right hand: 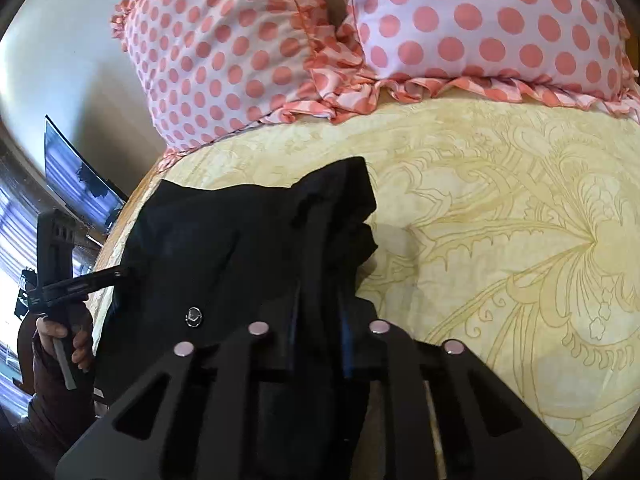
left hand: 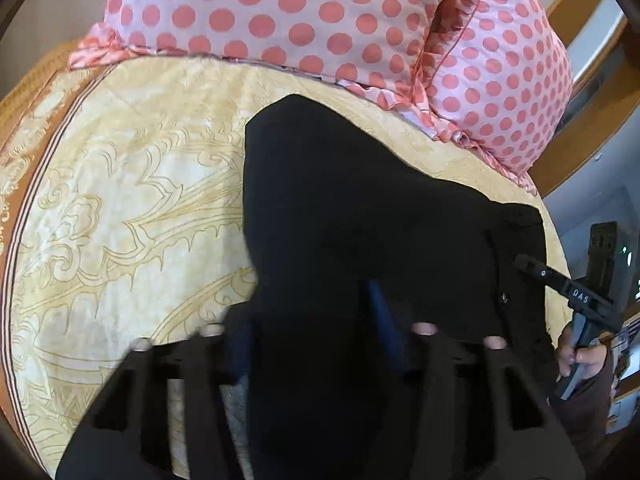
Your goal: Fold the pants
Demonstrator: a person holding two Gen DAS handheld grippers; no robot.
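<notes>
Your left tool [left hand: 316, 320] and right tool [right hand: 320, 320] each pinch black pants [left hand: 360, 208], lifted bunched over the yellow bedspread [left hand: 140, 168]. Polka-dot pillows [right hand: 480, 32] lie behind.

Black gripper [left hand: 532, 266] marked "DAS", pale pins, dark brown sleeve [right hand: 56, 400].

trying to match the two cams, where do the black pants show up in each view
Left wrist view: the black pants fill the centre, running from mid-frame down between the left hand-held gripper fingers, with the right hand-held gripper at their right edge.
Right wrist view: the pants sit centre-left, bunched between the right hand-held gripper fingers, with the left hand-held gripper at their left edge.
Shared landmark: the pink polka-dot pillows along the top of both.
</notes>
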